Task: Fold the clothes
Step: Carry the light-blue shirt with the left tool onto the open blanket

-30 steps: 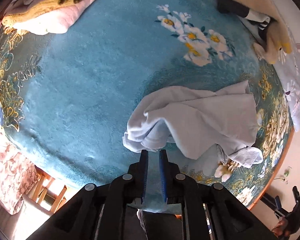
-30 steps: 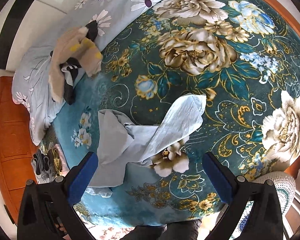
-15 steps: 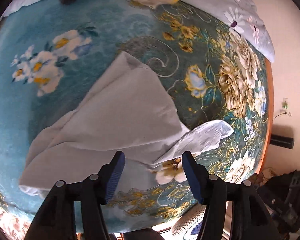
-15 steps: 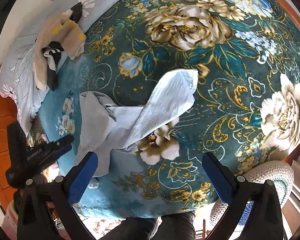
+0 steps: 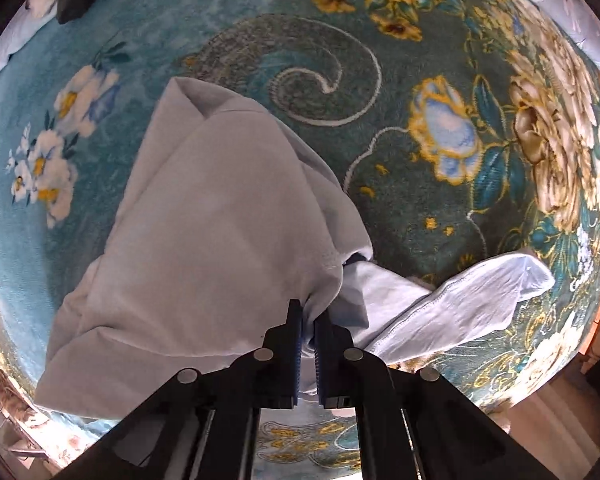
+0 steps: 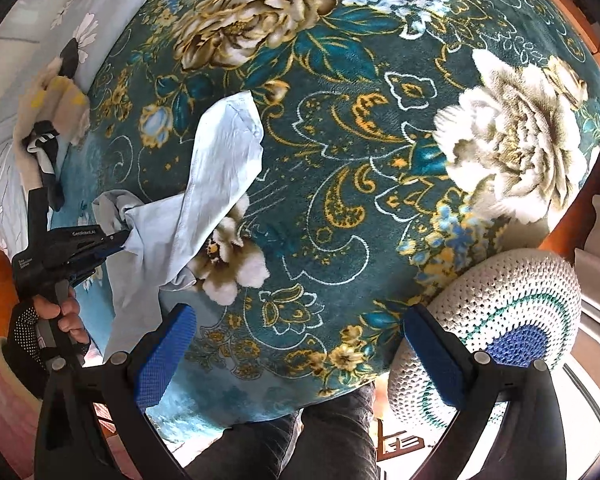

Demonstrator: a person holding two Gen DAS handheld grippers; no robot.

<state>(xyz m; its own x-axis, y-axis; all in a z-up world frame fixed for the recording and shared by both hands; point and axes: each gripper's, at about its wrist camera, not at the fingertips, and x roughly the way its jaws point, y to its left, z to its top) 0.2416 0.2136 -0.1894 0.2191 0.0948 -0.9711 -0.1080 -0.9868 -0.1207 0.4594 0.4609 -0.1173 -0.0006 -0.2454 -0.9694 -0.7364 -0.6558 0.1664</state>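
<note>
**Jaws check: left pinching the shirt, right spread wide**

Left gripper (image 5: pixel 308 320) has its jaws clenched on a bunched fold of the pale blue garment (image 5: pixel 220 220), which lies crumpled on the floral bed blanket (image 6: pixel 340 160). Right gripper (image 6: pixel 296 344) hangs released over the blanket's edge, gripping nothing.

**Floral blanket on the bed, two lots of clothing on it**

I see a bed under a teal floral blanket (image 6: pixel 340 184). Ahead of my left gripper, a pale blue garment (image 5: pixel 204 240) lies crumpled on it. Far left of my right gripper, a beige, yellow and black clothes heap (image 6: pixel 52 120) rests by the daisy-print sheet (image 6: pixel 32 32).
</note>
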